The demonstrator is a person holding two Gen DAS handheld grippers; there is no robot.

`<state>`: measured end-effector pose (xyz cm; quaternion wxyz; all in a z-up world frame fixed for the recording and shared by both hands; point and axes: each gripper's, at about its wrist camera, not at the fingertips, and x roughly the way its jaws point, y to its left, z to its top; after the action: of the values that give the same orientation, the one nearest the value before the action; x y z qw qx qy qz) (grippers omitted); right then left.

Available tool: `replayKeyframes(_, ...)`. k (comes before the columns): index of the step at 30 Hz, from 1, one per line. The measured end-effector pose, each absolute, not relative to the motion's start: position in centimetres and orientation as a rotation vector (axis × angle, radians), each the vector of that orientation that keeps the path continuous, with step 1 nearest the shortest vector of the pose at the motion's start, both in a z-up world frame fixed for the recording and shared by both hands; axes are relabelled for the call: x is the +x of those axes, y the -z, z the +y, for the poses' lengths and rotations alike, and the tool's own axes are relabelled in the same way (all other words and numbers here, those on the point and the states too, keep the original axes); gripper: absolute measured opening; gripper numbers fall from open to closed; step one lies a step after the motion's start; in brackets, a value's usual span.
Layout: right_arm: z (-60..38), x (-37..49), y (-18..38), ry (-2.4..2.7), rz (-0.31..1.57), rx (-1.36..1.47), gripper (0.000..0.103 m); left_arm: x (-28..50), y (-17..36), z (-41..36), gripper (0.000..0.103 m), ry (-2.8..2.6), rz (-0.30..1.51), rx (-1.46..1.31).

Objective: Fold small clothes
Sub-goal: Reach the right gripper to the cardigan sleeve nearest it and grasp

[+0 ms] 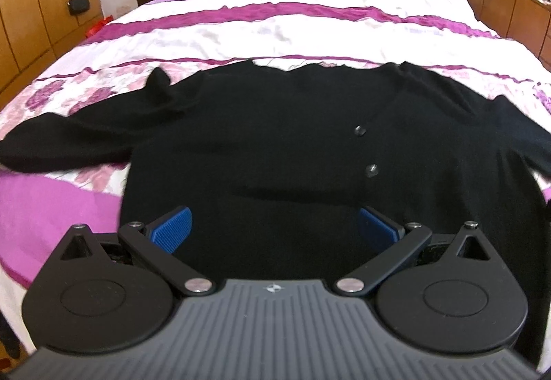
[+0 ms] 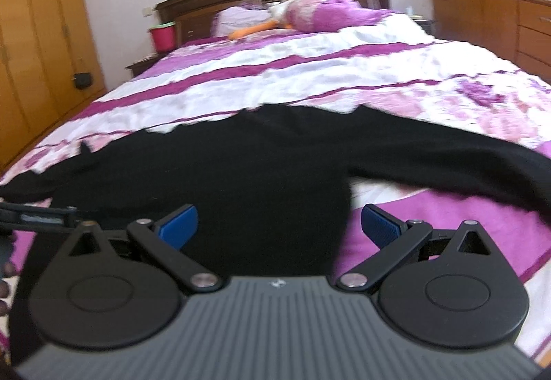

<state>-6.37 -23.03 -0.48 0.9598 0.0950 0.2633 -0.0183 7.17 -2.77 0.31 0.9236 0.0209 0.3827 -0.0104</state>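
Between spread fingers (image 1: 172, 230): black cardigan (image 1: 275, 146), flat.

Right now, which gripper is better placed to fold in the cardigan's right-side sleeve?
Right gripper: open, at the black cardigan's edge, with that sleeve just ahead. The left gripper sits mid-body.

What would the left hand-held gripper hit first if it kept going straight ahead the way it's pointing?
Most likely the black cardigan spread on the bed. The left hand-held gripper is open just above its lower body, though its height over the fabric is unclear.
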Motion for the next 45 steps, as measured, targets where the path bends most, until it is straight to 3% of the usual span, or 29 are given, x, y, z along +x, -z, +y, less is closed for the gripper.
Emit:
replayKeyframes(14,-36.7,-5.9,0.6,0.363,0.519,0.237,0.103,14.7,4.3,-6.8,0.103,0.059,0.867,0.008)
replayKeyframes(28,-49.0,-7.4,4.9,0.634,0.544,0.387,0.103,13.7,6.2,-7.3,0.103,0.035,0.766,0.028)
replayKeyframes(33,-50.5,-6.9,8.0,0.578,0.586,0.522,0.099,14.0,5.9,-7.3,0.103,0.024,0.805,0.024)
replayKeyframes(37,-51.6,-7.1,10.1,0.572,0.590,0.697,0.103,14.3,5.5,-6.9,0.103,0.036,0.834,0.005)
replayKeyframes(40,-51.5,-6.9,9.5,0.548,0.604,0.677,0.103,14.2,5.4,-6.8,0.103,0.053,0.835,0.013)
replayKeyframes(45,-49.5,-7.0,7.8,0.536,0.579,0.540,0.078,13.8,5.2,-6.9,0.103,0.052,0.843,0.017)
